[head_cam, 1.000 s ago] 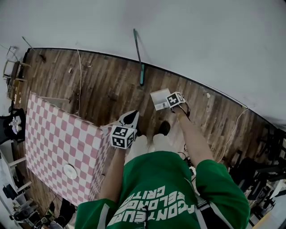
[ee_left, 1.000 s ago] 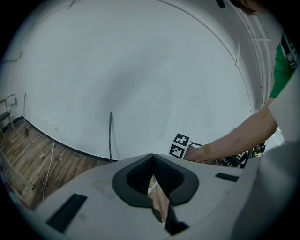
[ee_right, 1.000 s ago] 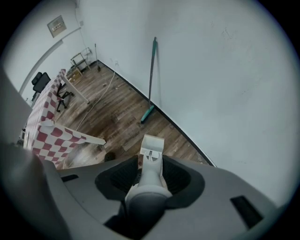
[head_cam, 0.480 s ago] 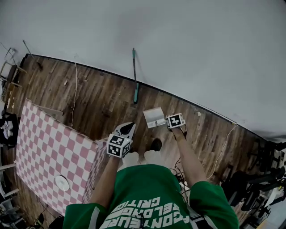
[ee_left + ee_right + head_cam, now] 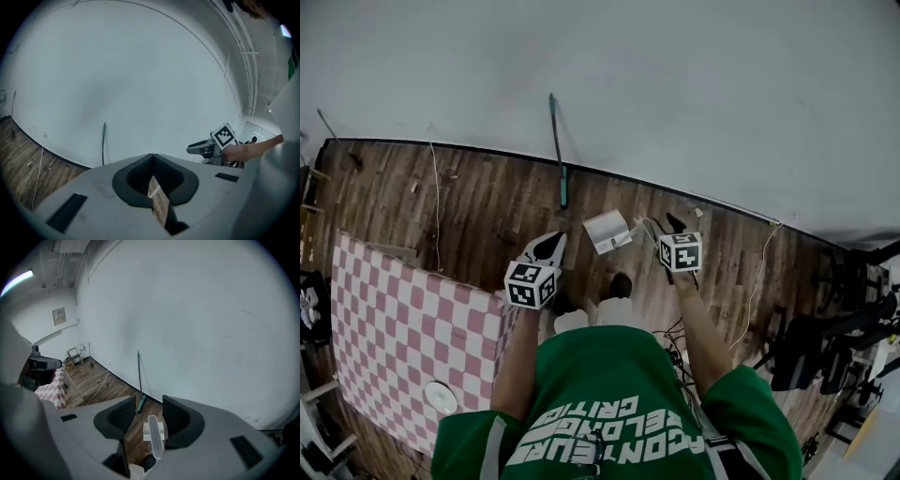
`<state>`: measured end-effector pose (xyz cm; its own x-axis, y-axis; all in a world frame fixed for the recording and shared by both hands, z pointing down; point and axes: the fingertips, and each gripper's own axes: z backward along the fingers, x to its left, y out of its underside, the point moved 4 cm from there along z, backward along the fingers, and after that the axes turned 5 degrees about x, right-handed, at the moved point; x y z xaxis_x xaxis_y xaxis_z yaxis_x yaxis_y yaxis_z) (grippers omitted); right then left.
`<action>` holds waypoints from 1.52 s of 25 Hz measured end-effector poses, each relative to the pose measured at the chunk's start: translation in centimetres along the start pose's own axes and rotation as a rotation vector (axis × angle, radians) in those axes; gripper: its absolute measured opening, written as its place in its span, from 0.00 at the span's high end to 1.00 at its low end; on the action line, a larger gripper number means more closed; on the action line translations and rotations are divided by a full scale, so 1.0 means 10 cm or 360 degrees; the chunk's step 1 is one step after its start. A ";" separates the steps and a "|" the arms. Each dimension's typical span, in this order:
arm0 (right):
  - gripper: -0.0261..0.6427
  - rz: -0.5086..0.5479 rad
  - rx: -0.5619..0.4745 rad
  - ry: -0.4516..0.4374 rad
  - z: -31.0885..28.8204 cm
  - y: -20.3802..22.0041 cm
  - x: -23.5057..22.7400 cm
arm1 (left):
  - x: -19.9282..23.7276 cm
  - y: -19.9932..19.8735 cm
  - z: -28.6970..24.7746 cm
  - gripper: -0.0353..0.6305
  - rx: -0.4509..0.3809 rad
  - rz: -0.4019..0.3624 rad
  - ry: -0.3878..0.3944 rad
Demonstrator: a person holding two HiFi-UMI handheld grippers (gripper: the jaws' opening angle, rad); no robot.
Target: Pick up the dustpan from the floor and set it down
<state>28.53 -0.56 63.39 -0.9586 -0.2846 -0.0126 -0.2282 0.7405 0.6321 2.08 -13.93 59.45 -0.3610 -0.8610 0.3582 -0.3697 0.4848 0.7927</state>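
Note:
The white dustpan [image 5: 607, 231] hangs above the wooden floor, off the ground. Its long pale handle [image 5: 154, 439] runs back between the jaws of my right gripper [image 5: 658, 228], which is shut on it. In the right gripper view the pan [image 5: 151, 430] shows just past the right gripper [image 5: 145, 411], with floor below it. My left gripper [image 5: 549, 244] is held to the left of the pan, apart from it. In the left gripper view the left gripper [image 5: 153, 174] has its pads together with nothing between them.
A green-handled broom [image 5: 560, 164] leans on the white wall straight ahead. A table with a pink checked cloth [image 5: 403, 319] and a white plate [image 5: 441, 397] stands at the left. Cables [image 5: 759, 272] lie on the floor, and dark equipment [image 5: 825, 347] stands at the right.
My right gripper has risen with the dustpan and tipped from pointing down to slanting forward. The left gripper has come up slightly. The person has straightened up.

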 end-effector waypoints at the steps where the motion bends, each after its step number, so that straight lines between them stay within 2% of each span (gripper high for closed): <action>1: 0.69 0.0010 -0.0048 -0.0007 0.10 -0.08 0.04 | 0.02 -0.03 0.03 0.94 -0.0014 -0.0004 0.0005; 5: 0.72 0.0067 -0.0183 -0.0003 0.51 -0.29 0.23 | -0.02 -0.10 0.19 0.94 -0.0029 -0.0050 0.0049; 14: 0.81 0.0101 -0.0390 -0.0002 1.27 -0.32 0.73 | -0.12 0.03 0.46 0.94 0.0077 -0.0187 0.0155; 18: 0.87 0.0222 -0.0458 0.0013 1.47 -0.41 0.86 | -0.16 0.04 0.50 0.94 0.0079 -0.0221 0.0172; 21: 0.89 0.0290 -0.0493 -0.0008 1.49 -0.50 0.91 | -0.18 0.02 0.53 0.94 0.0066 -0.0226 0.0143; 26: 0.91 0.0304 -0.0509 -0.0114 1.39 -0.56 0.83 | -0.20 -0.06 0.54 0.94 0.0008 -0.0183 0.0046; 31: 0.92 0.0297 -0.0495 -0.0205 1.31 -0.52 0.66 | -0.33 -0.23 0.56 0.94 -0.0097 -0.0148 -0.0010; 38: 0.94 0.0394 -0.0482 -0.0306 1.23 -0.36 0.40 | -0.54 -0.30 0.49 0.94 -0.0204 -0.0083 -0.0136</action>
<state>23.38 3.15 51.50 -0.9989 0.0191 0.0421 0.0456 0.5520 0.8326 0.97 -10.03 52.74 -0.4175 -0.8657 0.2761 -0.2795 0.4115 0.8675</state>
